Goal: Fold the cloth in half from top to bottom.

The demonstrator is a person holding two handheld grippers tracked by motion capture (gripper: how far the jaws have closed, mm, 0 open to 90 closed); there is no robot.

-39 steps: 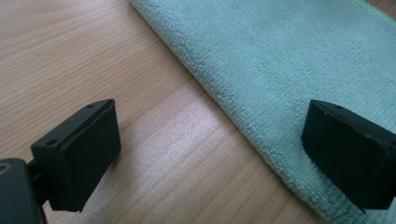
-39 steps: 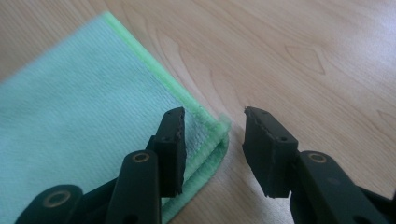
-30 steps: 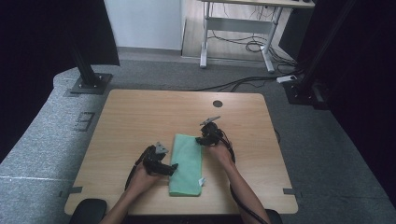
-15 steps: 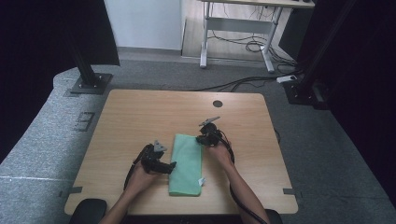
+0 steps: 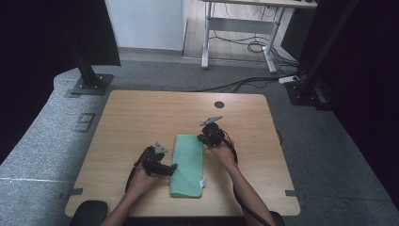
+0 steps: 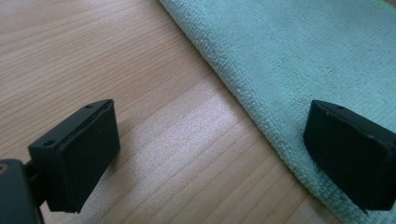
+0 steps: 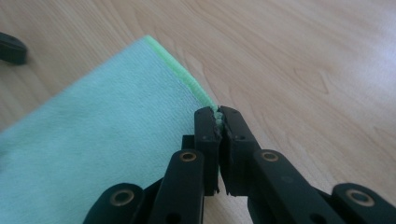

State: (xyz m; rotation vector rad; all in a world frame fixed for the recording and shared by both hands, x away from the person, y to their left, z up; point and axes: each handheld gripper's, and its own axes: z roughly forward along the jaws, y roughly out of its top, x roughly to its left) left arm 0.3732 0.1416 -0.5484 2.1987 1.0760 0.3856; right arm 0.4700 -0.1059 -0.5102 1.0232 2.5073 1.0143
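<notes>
While both hands sit low at the near side of the table (image 5: 141, 117) in the high view, a folded green towel (image 5: 188, 165) lies flat between them, long axis running away from the person, w/ a small white tag at its near right corner. Left gripper (image 5: 162, 167) rests at the towel's left edge, right gripper (image 5: 207, 137) at the far right corner. Over to the left gripper view: jaws stand wide apart, nothing between them but bare wood, one pad hovering over the towel (image 6: 303, 56) edge, the other out over the tabletop, so no grip yet on this side. Terry pile looks thick and fuzzy, so it's prob light, soft, floppy, not slippery at all, and it'll sag and unfold if lifted from one point. Right gripper view now: jaws have just been closing and they're pinched tight on the stitched hem of the towel (image 7: 93, 140), right by the corner, a sliver of green caught between the pads. Good spot, I reckon, since the hem is the firmest bit; the left should take the matching edge or corner, through all layers, else the fold slips apart.
</notes>
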